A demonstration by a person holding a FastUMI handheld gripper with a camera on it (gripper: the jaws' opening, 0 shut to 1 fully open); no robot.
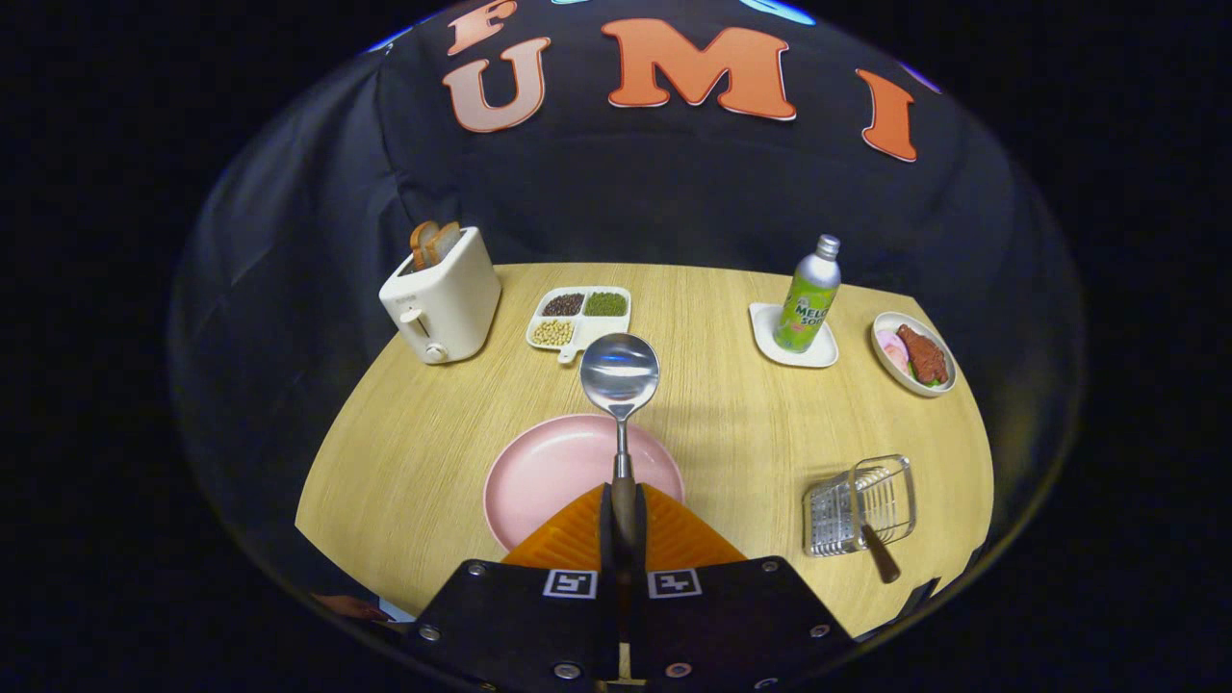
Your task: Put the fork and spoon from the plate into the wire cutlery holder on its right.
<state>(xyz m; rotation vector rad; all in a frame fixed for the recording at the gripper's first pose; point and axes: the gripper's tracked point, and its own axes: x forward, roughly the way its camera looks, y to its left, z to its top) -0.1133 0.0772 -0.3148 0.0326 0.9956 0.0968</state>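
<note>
My gripper (623, 515) is shut on the dark handle of a metal spoon (620, 373), which sticks out ahead of the fingers with its round bowl lifted over the far rim of the pink plate (539, 472). The plate lies just beyond the fingers and nothing else shows on it. To its right stands the wire cutlery holder (859, 505), with a dark handle (881, 558) leaning out of it toward me; the rest of that piece is hidden inside the wire.
On the round wooden table (731, 423), a white toaster (441, 298) with bread stands at the far left. A divided dish of beans (577, 318) sits behind the plate. A green bottle (808, 294) on a white coaster and a bowl of food (914, 354) are at the far right.
</note>
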